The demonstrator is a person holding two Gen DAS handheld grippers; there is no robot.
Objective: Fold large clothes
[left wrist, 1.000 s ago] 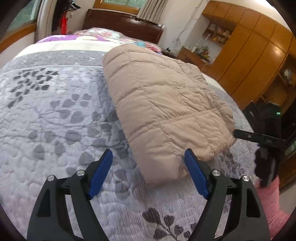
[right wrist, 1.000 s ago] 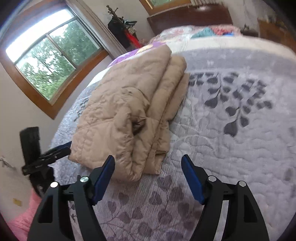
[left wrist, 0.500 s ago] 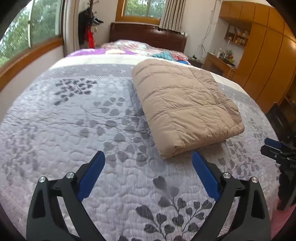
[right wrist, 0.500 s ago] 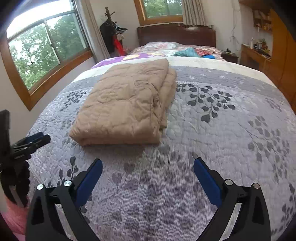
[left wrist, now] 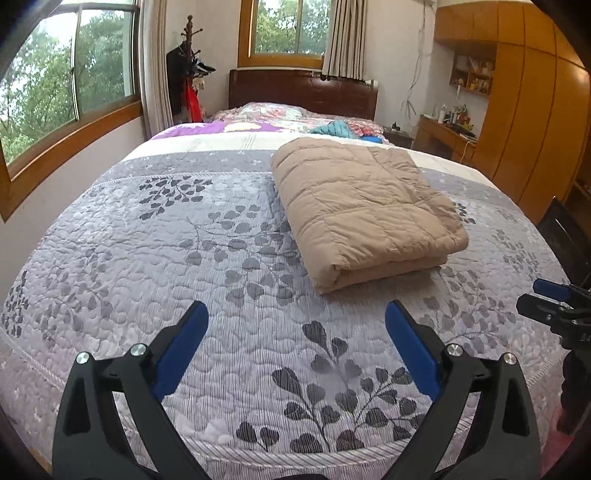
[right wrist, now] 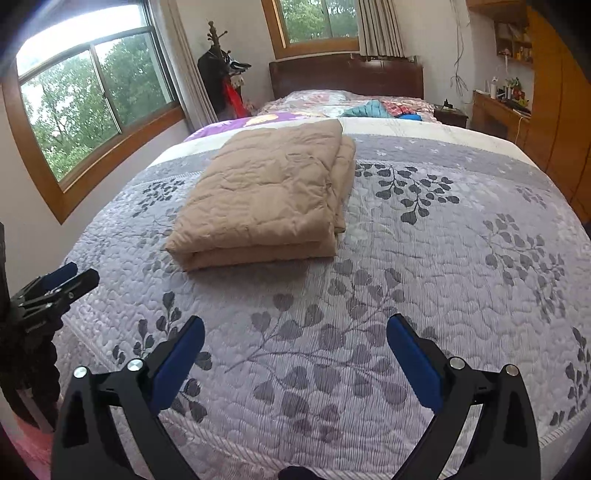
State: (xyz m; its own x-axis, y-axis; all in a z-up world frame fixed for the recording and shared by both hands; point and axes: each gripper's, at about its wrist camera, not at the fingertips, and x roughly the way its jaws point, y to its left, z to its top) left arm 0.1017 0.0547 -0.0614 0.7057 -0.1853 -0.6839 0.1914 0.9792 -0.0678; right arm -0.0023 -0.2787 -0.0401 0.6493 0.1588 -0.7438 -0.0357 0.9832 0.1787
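Judging by its puffy quilting, your folded tan garment (left wrist: 364, 206), lying mid-bed toward the headboard, should feel light, soft and springy, so with left gripper (left wrist: 295, 354) and right gripper (right wrist: 295, 358) both spread wide and empty, pinch the thick near folded edge.

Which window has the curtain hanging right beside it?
The small window above the dark headboard: striped curtains hang at its right edge. The big side window is wider, along the left wall.

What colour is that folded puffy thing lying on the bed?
Plain beige-tan, stitched in quilted squares; the folded quilted garment shows best in the left wrist view.
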